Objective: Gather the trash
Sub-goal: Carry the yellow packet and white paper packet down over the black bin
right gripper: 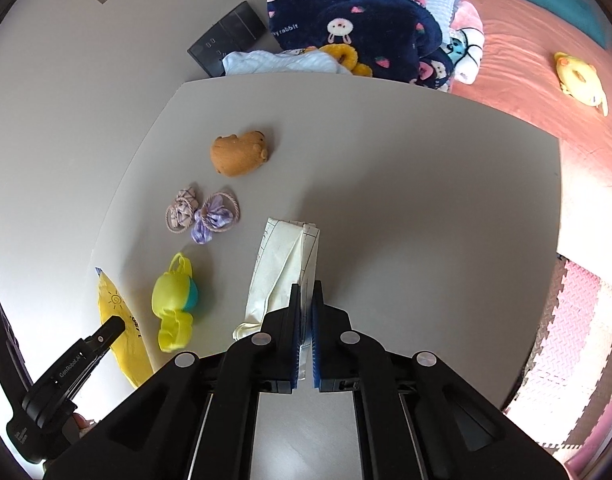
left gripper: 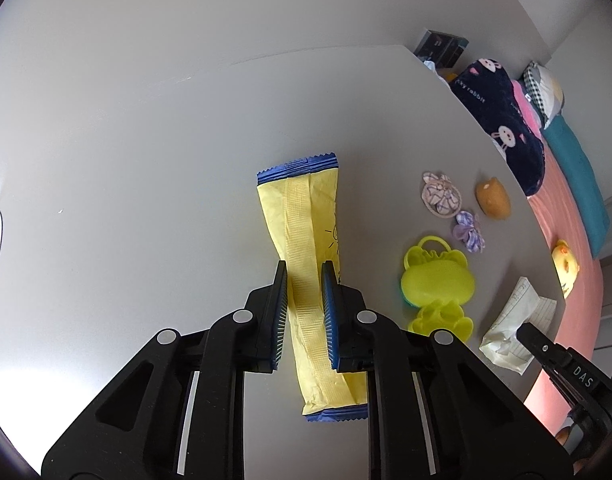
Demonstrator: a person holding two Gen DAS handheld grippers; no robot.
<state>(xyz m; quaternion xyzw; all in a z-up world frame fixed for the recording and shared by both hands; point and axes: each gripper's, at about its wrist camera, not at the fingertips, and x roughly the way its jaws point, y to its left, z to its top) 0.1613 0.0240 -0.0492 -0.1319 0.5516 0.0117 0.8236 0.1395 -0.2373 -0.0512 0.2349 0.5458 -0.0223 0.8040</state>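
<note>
Pinching crinkly yellow wrapper (left gripper: 301, 280): left gripper (left gripper: 303, 276), hiding its middle. Right gripper (right gripper: 305, 300) clamps crumpled white paper (right gripper: 283, 264); near end hidden.

left tongs (left gripper: 303, 270): clamped, angled down | right tongs (right gripper: 306, 290): clamped, angled down

On the table (right gripper: 386, 200), a snack wrapper (left gripper: 306, 248) was laid lengthwise, clamped between the fingers of the left gripper (left gripper: 303, 276). In the left wrist view, a frog-shaped toy (left gripper: 438, 284) was placed at three o'clock of the wrapper, with two hair ties (left gripper: 454, 208) at one o'clock of the toy and a plush toy (left gripper: 493, 198) just beyond them at two o'clock. A crumpled paper (right gripper: 285, 264) was found at four o'clock of the frog-shaped toy, pinched by the right gripper (right gripper: 304, 300). Folded clothes (right gripper: 346, 32) were stacked behind the table's far edge, at twelve o'clock in the right wrist view.
</note>
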